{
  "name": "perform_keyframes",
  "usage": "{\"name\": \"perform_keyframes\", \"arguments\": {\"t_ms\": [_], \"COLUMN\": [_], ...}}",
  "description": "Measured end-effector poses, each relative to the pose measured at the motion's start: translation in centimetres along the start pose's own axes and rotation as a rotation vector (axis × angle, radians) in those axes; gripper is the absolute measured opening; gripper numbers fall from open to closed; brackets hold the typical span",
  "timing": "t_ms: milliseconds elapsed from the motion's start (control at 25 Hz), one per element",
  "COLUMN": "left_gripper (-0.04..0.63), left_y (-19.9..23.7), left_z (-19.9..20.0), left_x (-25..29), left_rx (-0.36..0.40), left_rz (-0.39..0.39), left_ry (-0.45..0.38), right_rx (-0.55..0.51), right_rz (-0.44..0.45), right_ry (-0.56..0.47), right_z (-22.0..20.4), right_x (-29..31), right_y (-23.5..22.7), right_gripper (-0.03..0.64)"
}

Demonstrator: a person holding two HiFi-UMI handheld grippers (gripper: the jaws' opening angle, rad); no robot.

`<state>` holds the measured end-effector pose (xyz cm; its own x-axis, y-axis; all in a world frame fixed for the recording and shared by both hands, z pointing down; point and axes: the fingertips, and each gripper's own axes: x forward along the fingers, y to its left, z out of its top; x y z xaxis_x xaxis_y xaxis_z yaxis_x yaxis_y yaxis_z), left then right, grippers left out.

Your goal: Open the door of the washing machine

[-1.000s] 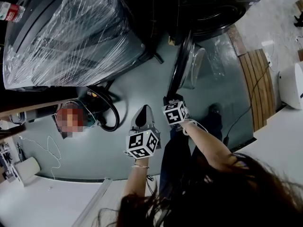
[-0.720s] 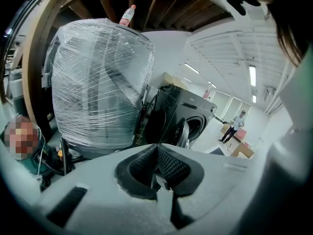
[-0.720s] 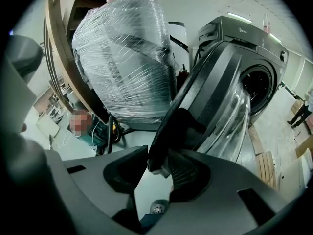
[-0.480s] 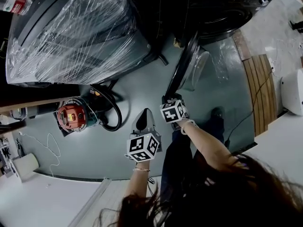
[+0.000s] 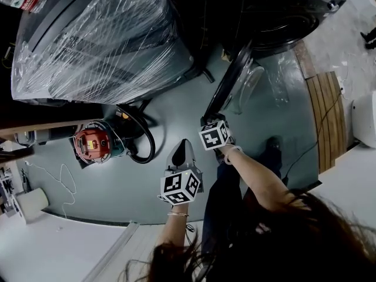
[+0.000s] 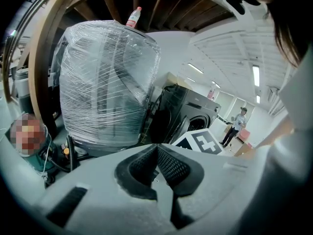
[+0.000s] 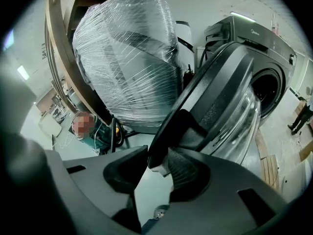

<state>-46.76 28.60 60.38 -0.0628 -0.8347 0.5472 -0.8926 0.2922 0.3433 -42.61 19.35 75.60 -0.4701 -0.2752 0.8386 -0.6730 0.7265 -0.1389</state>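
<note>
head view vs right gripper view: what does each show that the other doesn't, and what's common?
Head view only: the left gripper, held free and touching nothing, plus the person's right forearm and dark hair.
Right gripper view only: the right gripper close up, its jaws closed on the black rim of the round glass washing machine door.
Both: that door standing open, the dark front-loading washing machine, and the large appliance wrapped in clear plastic film.

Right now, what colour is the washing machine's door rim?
Black door rim, best seen in the right gripper view.
</note>
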Motion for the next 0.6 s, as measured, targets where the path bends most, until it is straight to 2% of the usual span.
{"name": "perform_keyframes", "arguments": {"t_ms": [600], "left_gripper": [0.014], "left_y": [1.8], "left_z": [-0.3], "left_x": [-0.9], "left_rx": [-0.019], "left_rz": [0.027], "left_ry": [-0.006], "right_rx": [-0.042], "right_rz": [0.033], "right_ry": [0.001], "right_z": [2.6], "right_x": [1.8], "right_y": [1.6], "right_gripper": [0.117]}}
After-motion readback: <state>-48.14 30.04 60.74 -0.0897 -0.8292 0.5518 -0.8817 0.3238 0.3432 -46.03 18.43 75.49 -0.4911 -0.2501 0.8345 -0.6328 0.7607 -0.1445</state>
